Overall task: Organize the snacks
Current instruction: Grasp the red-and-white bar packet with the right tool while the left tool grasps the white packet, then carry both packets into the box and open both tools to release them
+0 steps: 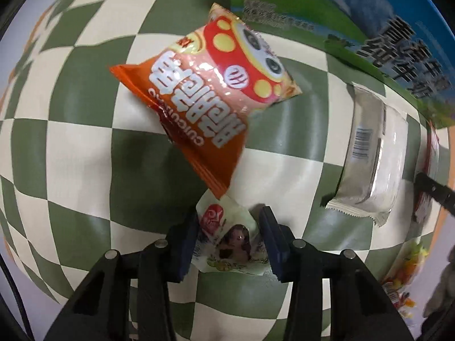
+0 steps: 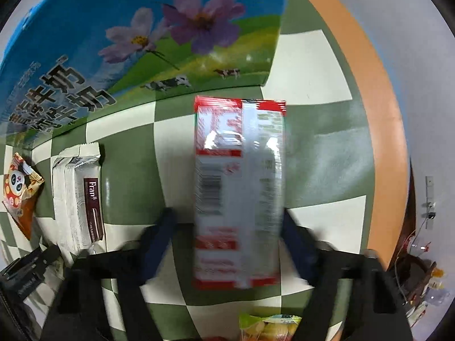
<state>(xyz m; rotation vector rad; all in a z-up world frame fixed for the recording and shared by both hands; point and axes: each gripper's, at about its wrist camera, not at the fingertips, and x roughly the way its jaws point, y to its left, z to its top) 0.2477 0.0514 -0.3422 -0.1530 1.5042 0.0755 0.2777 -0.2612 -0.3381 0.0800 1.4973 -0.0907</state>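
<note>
Snack pouch (image 1: 227,241) pinched btwn left gripper (image 1: 227,244) pads; right gripper (image 2: 227,244) straddles red-white pack (image 2: 239,193), grip unclear.

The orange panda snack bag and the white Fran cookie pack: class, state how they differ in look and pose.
The orange panda snack bag is puffy and brightly printed; the white Fran cookie pack is boxy and mostly plain. The bag lies corner-on to the checkered cloth; the pack lies beside the milk carton. Both rest sealed on the cloth, outside either tongs.
</note>
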